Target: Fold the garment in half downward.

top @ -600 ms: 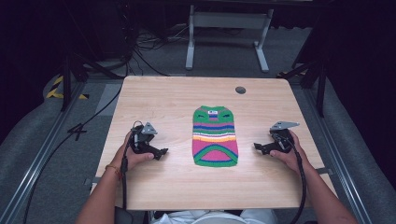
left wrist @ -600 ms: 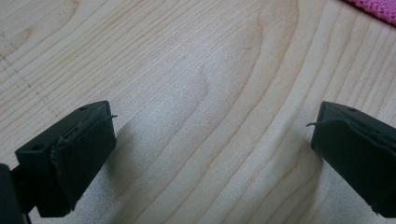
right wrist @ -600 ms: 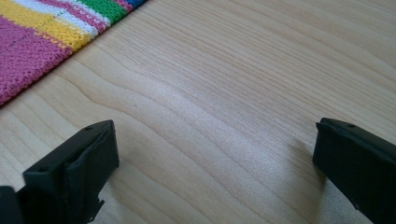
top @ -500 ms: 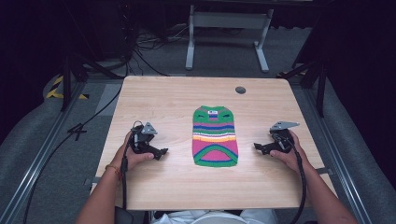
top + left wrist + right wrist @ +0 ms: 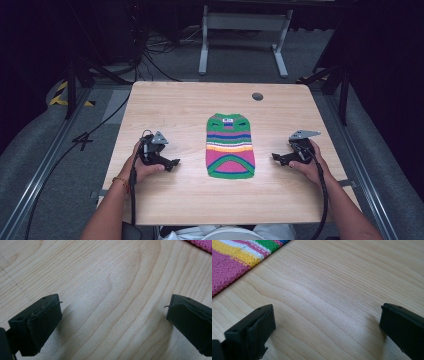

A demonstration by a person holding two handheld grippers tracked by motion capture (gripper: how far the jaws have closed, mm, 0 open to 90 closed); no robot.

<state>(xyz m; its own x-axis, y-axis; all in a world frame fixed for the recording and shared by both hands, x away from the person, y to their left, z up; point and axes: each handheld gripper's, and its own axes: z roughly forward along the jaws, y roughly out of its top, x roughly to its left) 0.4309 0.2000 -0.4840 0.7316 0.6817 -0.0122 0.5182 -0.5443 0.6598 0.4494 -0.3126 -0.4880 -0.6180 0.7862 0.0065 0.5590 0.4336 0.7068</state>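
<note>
A striped knitted sweater [image 5: 230,146] lies flat on the tabletop [image 5: 175,107] between the left gripper [image 5: 172,163] and right gripper [image 5: 276,158], both released and empty.

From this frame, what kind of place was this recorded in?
Probably a lab or recording studio: a bare wooden table in a dark-curtained space, cables across the grey floor, metal rails alongside, and a striped knitted garment laid flat.

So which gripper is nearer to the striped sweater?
Right, slightly. The right gripper sits just off the striped sweater's right edge; the left gripper is farther off its left edge.
</note>
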